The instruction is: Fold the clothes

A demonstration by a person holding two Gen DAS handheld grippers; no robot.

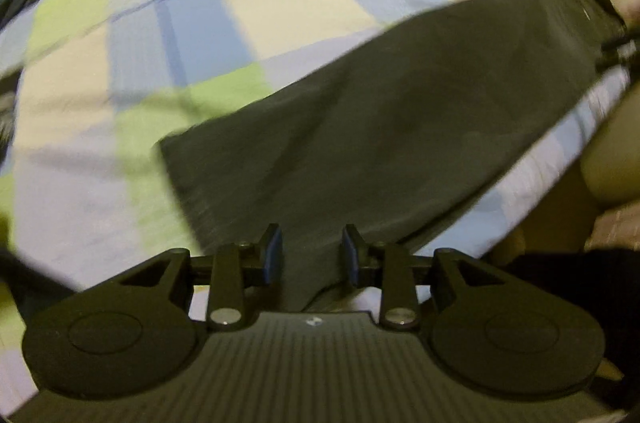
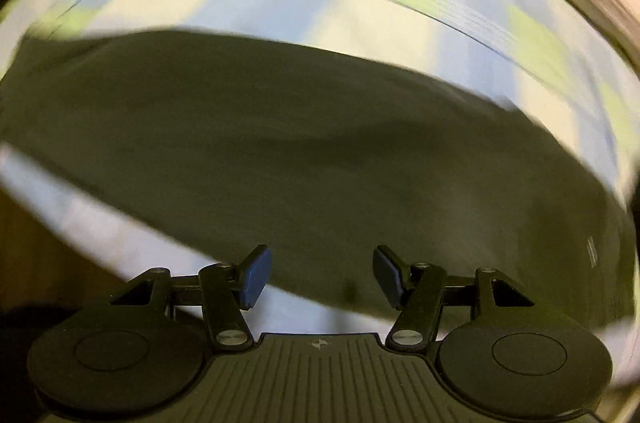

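Grippers (image 1: 310, 255) (image 2: 322, 275) both gape empty over my dark grey folded cloth garment (image 1: 380, 127) on the checked blue-green bedsheet (image 1: 240, 3); I'd pinch its six-o'clock edge evenly before folding toward twelve.

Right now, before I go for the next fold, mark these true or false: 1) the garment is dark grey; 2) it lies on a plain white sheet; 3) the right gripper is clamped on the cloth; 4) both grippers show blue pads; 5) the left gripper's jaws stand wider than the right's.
1) True: the garment is dark grey.
2) False: it lies on a checked sheet of blue, green and cream squares.
3) False: the right gripper stands open, nothing pressed between its pads.
4) True: blue pads show on both.
5) False: the left gripper has the narrower gap; cloth lies beneath it, not pinched.
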